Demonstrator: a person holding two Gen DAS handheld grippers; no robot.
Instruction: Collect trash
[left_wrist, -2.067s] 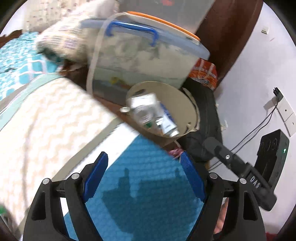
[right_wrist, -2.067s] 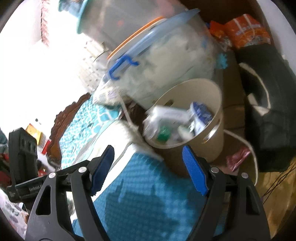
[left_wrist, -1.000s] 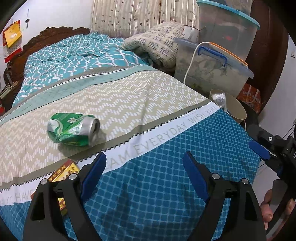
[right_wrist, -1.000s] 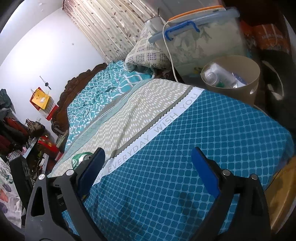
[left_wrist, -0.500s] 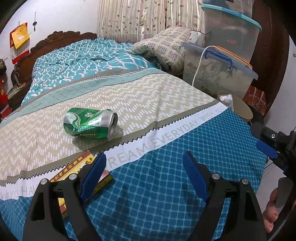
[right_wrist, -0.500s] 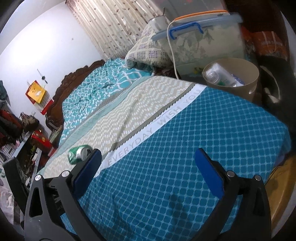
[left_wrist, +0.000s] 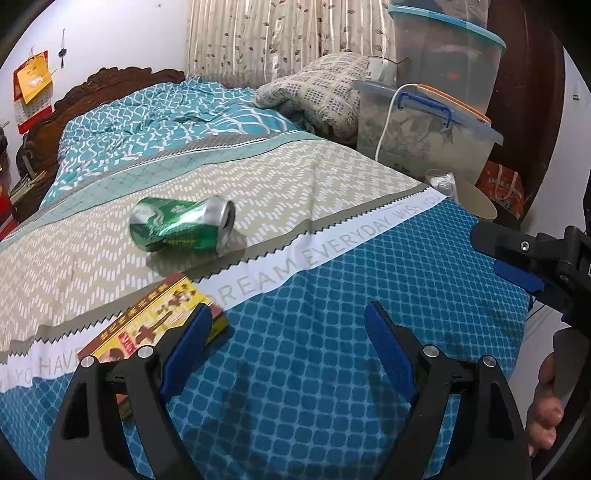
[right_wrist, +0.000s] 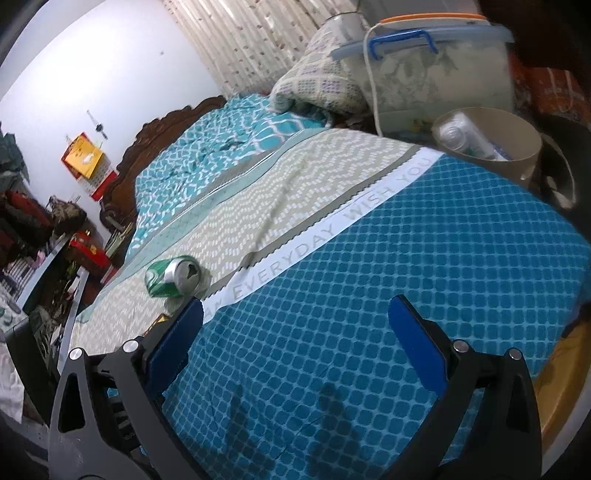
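A crushed green can lies on its side on the beige band of the bed cover; it also shows in the right wrist view. A yellow and red carton lies flat in front of it, partly behind my left finger. My left gripper is open and empty above the blue part of the cover, near the carton. My right gripper is open and empty, further right over the blue cover. A beige trash bin beside the bed holds bottles and wrappers; its rim shows in the left wrist view.
Clear storage boxes with a white cable are stacked beyond the bin, next to a folded blanket. A wooden headboard is at the far end. A cluttered shelf stands left of the bed. The right gripper's body is at my left view's right edge.
Both grippers swung away from the bin to face the bed, then moved closer to the can and carton, which now appear larger and nearer. Both stayed open.
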